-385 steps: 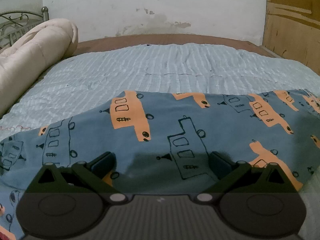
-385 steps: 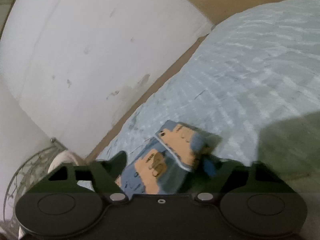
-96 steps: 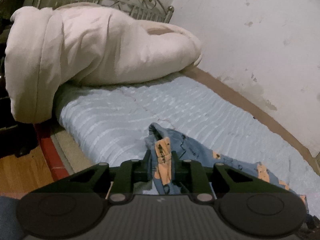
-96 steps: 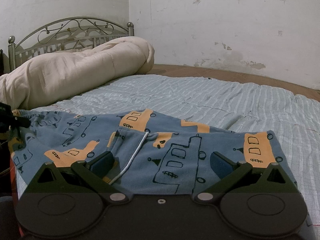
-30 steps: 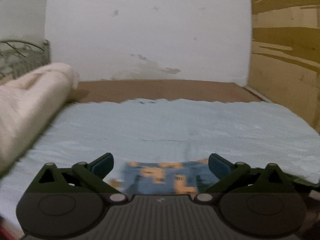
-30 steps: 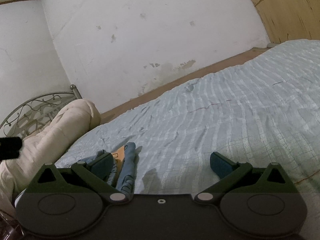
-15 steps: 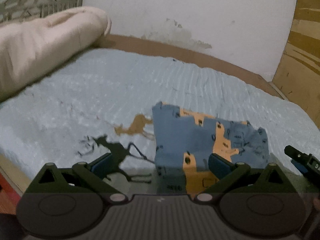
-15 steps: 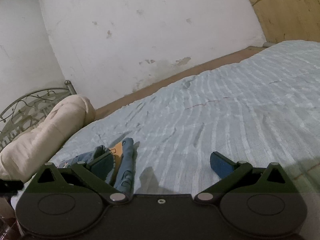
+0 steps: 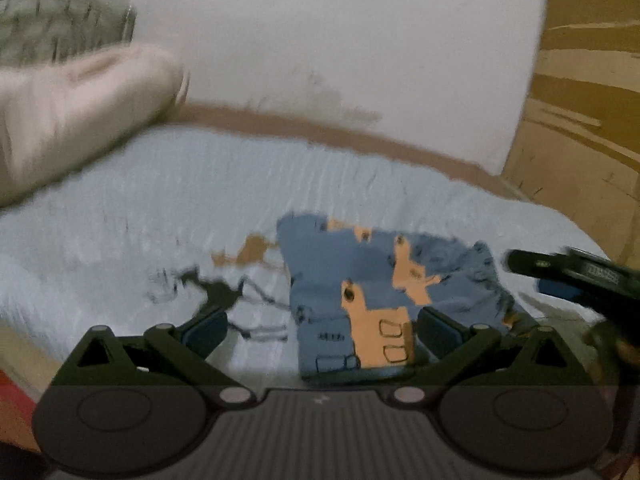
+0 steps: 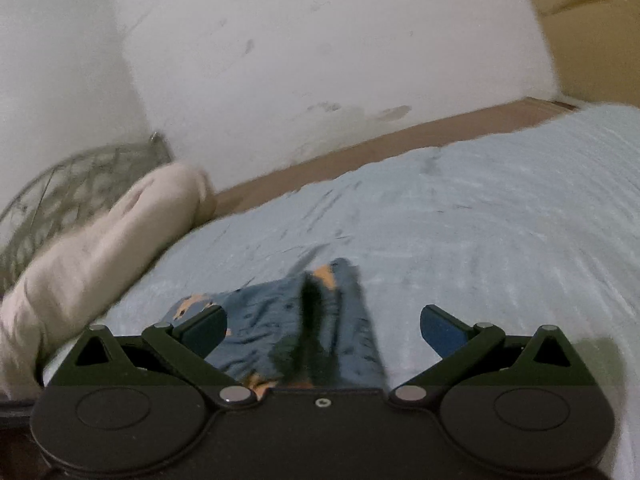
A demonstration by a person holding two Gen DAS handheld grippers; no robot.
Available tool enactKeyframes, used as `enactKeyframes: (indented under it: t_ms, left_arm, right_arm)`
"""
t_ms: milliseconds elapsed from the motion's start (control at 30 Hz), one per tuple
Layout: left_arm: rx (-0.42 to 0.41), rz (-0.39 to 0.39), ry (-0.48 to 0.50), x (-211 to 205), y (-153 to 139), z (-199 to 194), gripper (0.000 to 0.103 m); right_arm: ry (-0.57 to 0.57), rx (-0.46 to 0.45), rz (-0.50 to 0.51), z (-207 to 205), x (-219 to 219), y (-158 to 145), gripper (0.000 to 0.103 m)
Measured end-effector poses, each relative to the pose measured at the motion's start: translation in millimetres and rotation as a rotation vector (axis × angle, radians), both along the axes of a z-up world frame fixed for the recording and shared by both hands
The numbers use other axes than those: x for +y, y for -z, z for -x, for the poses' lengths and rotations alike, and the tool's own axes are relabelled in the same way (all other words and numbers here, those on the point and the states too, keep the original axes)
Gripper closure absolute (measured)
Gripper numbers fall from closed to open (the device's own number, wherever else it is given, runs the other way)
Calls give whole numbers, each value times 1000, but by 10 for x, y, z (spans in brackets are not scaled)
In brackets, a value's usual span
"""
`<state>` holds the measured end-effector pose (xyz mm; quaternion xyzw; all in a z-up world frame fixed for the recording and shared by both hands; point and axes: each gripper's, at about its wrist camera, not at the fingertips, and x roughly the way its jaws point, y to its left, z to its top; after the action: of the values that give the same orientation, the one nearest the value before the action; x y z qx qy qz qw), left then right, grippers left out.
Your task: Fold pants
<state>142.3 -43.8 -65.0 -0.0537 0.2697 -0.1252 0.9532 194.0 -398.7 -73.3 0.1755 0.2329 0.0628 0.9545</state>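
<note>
The blue pants with orange bus prints (image 9: 360,296) lie folded into a small stack on the light blue bedspread (image 9: 200,200). My left gripper (image 9: 320,328) is open and empty, just in front of the stack's near edge. My right gripper (image 10: 324,328) is open and empty, above the folded pants (image 10: 296,328), which show between its fingers. The right gripper also shows in the left wrist view (image 9: 572,276) at the right, beside the stack. Both views are blurred.
A rolled cream duvet (image 9: 68,112) lies at the left by the metal headboard (image 10: 68,184). The white wall and the brown bed frame edge (image 9: 360,136) run behind. A wooden panel (image 9: 584,100) stands at the right.
Both grippers have shifted while staying open. The left has come closer to the folded stack. The right has swung left, so the pants now sit between its fingers.
</note>
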Motion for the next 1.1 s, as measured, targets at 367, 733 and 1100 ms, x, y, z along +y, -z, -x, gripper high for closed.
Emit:
enactKeyframes:
  t_ms: [367,733,1100]
  left_arm:
    - [-134,-248,80,-292,-3,180,29]
    - [-107,-293,137,-431,80,207,102]
    - [-73,-240,173,-370,-8,223,103]
  right_arm:
    - [-133,107,52,-634,179,35,30]
    - [-124,105,59,-653,145,60,79]
    - [-118,1,178,-500,200,-237,97]
